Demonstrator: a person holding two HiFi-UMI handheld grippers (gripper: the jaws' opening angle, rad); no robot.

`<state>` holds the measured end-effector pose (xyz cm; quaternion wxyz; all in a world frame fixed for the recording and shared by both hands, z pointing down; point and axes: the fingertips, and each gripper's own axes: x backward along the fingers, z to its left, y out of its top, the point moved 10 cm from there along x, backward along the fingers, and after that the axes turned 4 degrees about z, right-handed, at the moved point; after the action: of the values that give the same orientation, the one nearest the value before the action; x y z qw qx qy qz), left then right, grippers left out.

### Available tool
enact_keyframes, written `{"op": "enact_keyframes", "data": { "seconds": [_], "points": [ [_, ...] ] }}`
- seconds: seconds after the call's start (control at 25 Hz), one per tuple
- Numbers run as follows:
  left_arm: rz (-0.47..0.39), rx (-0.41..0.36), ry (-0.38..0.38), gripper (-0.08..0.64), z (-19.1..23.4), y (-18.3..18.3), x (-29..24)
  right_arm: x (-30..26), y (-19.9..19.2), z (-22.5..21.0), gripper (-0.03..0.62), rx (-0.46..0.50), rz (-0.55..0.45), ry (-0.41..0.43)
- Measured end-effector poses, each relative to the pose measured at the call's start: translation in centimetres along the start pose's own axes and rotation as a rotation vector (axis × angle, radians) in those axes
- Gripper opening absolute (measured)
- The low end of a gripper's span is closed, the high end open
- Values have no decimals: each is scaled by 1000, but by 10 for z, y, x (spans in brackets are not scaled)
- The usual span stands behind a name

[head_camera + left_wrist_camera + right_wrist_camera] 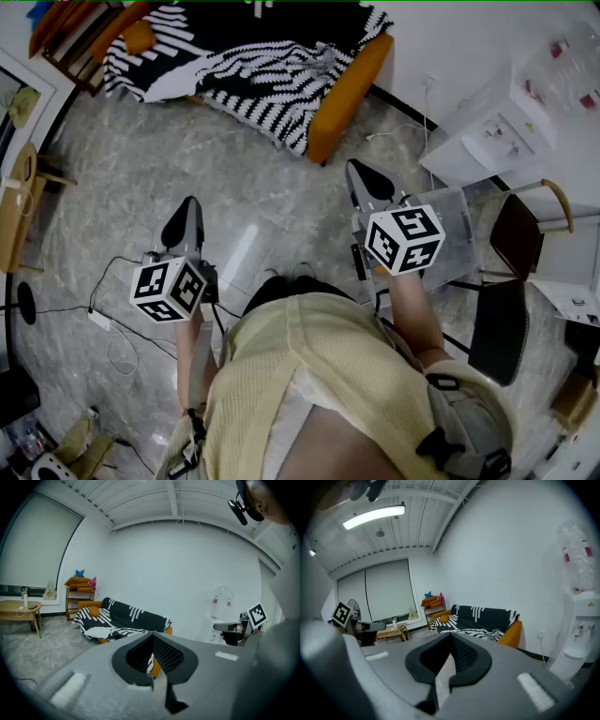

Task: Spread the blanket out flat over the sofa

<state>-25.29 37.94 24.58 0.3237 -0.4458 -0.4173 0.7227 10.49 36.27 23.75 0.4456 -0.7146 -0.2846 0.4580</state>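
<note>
An orange sofa [352, 89] stands against the far wall. A black-and-white striped blanket [253, 56] lies rumpled over its seat and back, and one part hangs off the front edge. Both grippers are held over the floor, well short of the sofa. My left gripper [190, 202] is shut with nothing in it, and my right gripper [360, 170] is shut and empty too. In the left gripper view the blanket [122, 618] lies beyond the closed jaw tips [152, 635]. In the right gripper view the blanket [480, 620] and the sofa arm [512, 633] lie ahead of the closed tips [451, 637].
A white water dispenser [497, 131] and a dark chair [516, 234] stand at the right. A wooden shelf [80, 37] stands left of the sofa, and a low wooden table [19, 202] is at the far left. Cables [98, 319] lie on the grey floor behind my left gripper.
</note>
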Motion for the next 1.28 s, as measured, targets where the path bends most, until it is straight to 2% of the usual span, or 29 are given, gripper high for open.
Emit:
{"op": "enact_keyframes", "data": {
  "seconds": [0.44, 0.72, 0.88, 0.96, 1.28],
  "points": [
    [-27, 44, -3, 2, -5, -5, -10, -13, -1, -14, 2, -20, -8, 39],
    [14, 21, 15, 2, 10, 1, -25, -34, -1, -22, 3, -41, 12, 29],
    [28, -1, 5, 2, 23, 6, -50, -54, 1, -26, 8, -31, 32, 28],
    [32, -4, -9, 2, 32, 11, -68, -70, 4, -28, 42, -19, 48, 30],
    [64, -6, -44, 2, 68, 37, -151, -139, 37, -52, 89, 30, 110, 14]
  ]
}}
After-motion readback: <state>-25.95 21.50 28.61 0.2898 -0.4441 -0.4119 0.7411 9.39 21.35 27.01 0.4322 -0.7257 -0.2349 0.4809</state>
